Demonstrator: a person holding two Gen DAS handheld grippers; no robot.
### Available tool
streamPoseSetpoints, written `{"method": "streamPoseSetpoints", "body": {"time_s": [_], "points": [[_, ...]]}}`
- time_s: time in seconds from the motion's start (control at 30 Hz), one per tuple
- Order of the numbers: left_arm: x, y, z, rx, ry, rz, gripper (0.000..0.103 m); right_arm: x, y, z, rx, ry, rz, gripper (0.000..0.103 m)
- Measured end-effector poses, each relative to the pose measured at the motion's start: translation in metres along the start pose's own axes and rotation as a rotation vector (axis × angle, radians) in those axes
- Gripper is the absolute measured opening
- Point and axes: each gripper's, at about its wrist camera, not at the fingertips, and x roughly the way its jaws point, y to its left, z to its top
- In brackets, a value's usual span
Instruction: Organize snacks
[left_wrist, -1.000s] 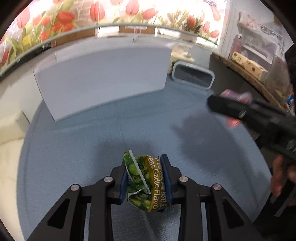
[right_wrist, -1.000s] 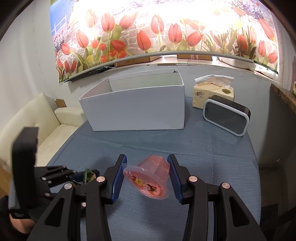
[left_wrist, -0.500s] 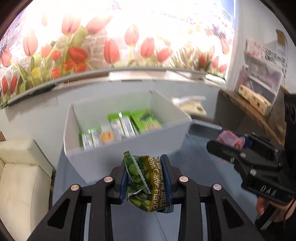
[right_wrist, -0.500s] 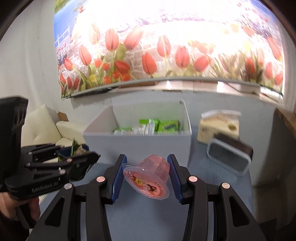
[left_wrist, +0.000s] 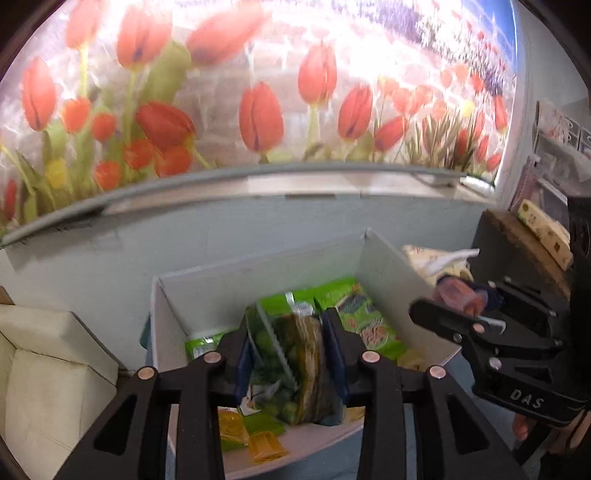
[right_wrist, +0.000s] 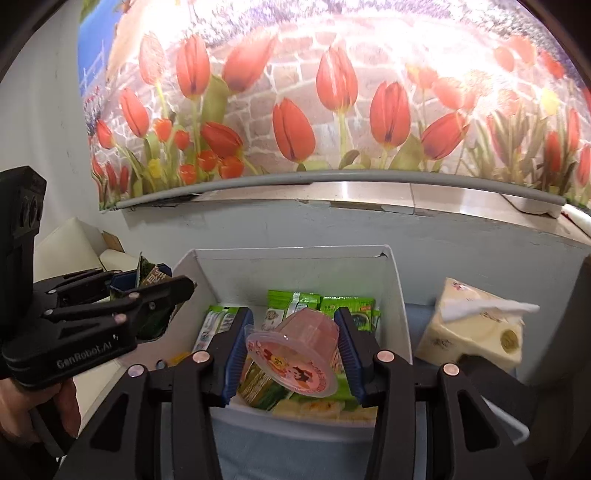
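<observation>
Standing upright between opening fingers (left_wrist: 334, 354), pea packet (left_wrist: 291, 365).

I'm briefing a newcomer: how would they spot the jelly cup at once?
Find the white box below the tulip mural. Above its near edge, the right gripper holds the jelly cup: the only pink, translucent, round snack, unlike the flat green packets inside.

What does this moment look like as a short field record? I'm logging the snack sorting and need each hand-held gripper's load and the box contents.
left hand-held gripper: jaws opening, green pea packet between them, over the box
right hand-held gripper: shut on pink jelly cup, tilted, above the box
white box: open, holds green snack packets
beside box: tissue pack
</observation>
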Motion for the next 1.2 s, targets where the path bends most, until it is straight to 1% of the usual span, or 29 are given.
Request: {"method": "streamPoseSetpoints", "body": {"time_s": [0.03, 0.07, 0.1, 0.13, 0.17, 0.2, 0.27, 0.3, 0.47, 0.6, 0.73, 0.8, 0.9, 1.0, 1.07, 1.13, 1.17, 1.2], "points": [[0.004, 0.002, -0.001, -0.003, 0.002, 0.011, 0.047, 0.005, -0.001, 0.000, -0.003, 0.007, -0.010, 0.051], [0.007, 0.005, -0.003, -0.008, -0.003, 0.029, 0.066, 0.012, -0.003, -0.001, -0.002, 0.020, -0.015, 0.052], [0.009, 0.012, -0.006, -0.033, -0.012, 0.034, 0.094, 0.016, -0.005, -0.002, -0.002, 0.029, -0.027, 0.069], [0.008, 0.015, -0.010, -0.059, -0.016, 0.026, 0.103, 0.016, -0.010, -0.002, 0.011, 0.018, -0.047, 0.091], [0.010, 0.023, -0.012, -0.096, -0.008, 0.002, 0.103, 0.012, -0.016, -0.003, 0.039, -0.010, -0.041, 0.095], [0.012, 0.026, -0.014, -0.110, 0.007, 0.003, 0.103, 0.013, -0.021, -0.004, 0.067, -0.017, -0.027, 0.096], [0.016, 0.030, -0.018, -0.106, 0.017, 0.039, 0.103, 0.018, -0.029, -0.007, 0.114, 0.011, -0.019, 0.099], [0.015, 0.031, -0.021, -0.103, 0.013, 0.047, 0.103, 0.020, -0.031, -0.008, 0.120, 0.021, -0.021, 0.102], [0.008, 0.039, -0.026, -0.140, -0.007, 0.044, 0.103, 0.019, -0.027, -0.011, 0.124, 0.006, -0.025, 0.103], [0.000, 0.033, -0.026, -0.115, -0.009, 0.043, 0.103, 0.014, -0.022, -0.009, 0.133, 0.015, -0.040, 0.103], [-0.022, 0.024, -0.032, -0.092, -0.023, 0.054, 0.103, -0.003, -0.010, -0.015, 0.116, -0.007, -0.039, 0.103], [-0.034, 0.019, -0.038, -0.083, -0.029, 0.065, 0.103, -0.019, -0.003, -0.022, 0.109, -0.032, -0.029, 0.103], [-0.059, 0.008, -0.053, -0.061, -0.049, 0.104, 0.103, -0.043, 0.010, -0.032, 0.076, -0.046, -0.036, 0.103], [-0.096, 0.000, -0.071, -0.053, -0.132, 0.170, 0.103, -0.078, 0.034, -0.044, -0.007, -0.090, -0.092, 0.103], [-0.122, -0.002, -0.081, -0.068, -0.164, 0.188, 0.103, -0.109, 0.053, -0.055, -0.066, -0.129, -0.131, 0.103], [-0.149, -0.004, -0.092, -0.078, -0.201, 0.203, 0.103, -0.136, 0.066, -0.065, -0.084, -0.162, -0.153, 0.103], [-0.162, -0.005, -0.099, -0.084, -0.219, 0.202, 0.103, -0.156, 0.073, -0.073, -0.079, -0.187, -0.160, 0.103], [-0.178, -0.005, -0.108, -0.099, -0.246, 0.185, 0.103, -0.168, 0.078, -0.078, -0.072, -0.194, -0.161, 0.103]]}}
